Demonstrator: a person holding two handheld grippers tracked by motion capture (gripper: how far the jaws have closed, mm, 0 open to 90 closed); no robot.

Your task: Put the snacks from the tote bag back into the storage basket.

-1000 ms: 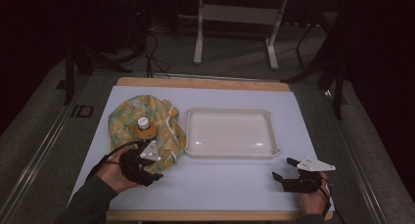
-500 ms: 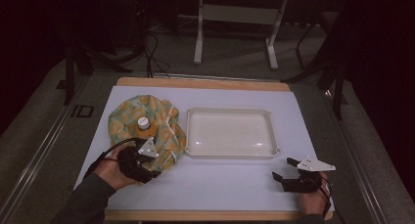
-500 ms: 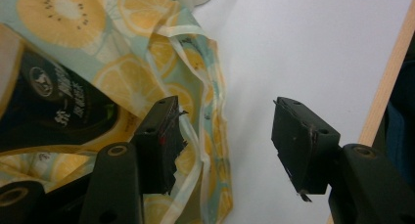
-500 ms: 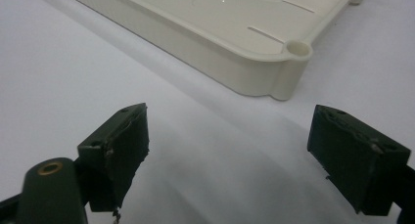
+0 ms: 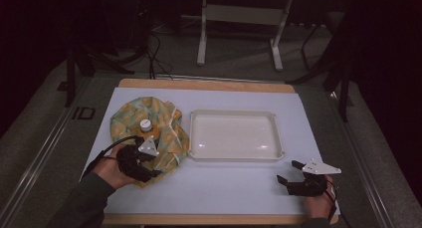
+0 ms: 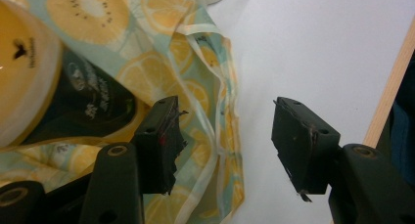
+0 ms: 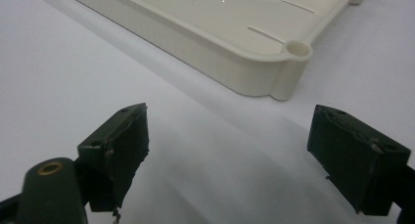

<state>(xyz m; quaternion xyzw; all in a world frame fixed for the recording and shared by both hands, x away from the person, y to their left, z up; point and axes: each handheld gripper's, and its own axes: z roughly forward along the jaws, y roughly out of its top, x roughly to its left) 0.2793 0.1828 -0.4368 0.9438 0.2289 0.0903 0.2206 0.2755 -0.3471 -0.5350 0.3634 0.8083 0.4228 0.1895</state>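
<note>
From the high view, the lemon-print bag (image 5: 149, 136) lies on the left of the desk (image 5: 234, 193), a small bottle (image 5: 146, 125) poking from its middle. The left tool (image 5: 142, 161) sits over the bag's near edge. The white tray (image 5: 234, 136) stands just beside the bag, between the two tools. The right tool (image 5: 293, 180) rests near the tray's near right corner, jaws spread.

In the left gripper view, the jaws stand apart, straddling the bag's hem and drawstring (image 6: 215, 136); nothing is gripped.

In the right gripper view, the released jaws face the tray's corner (image 7: 293, 50) across bare desk.
</note>
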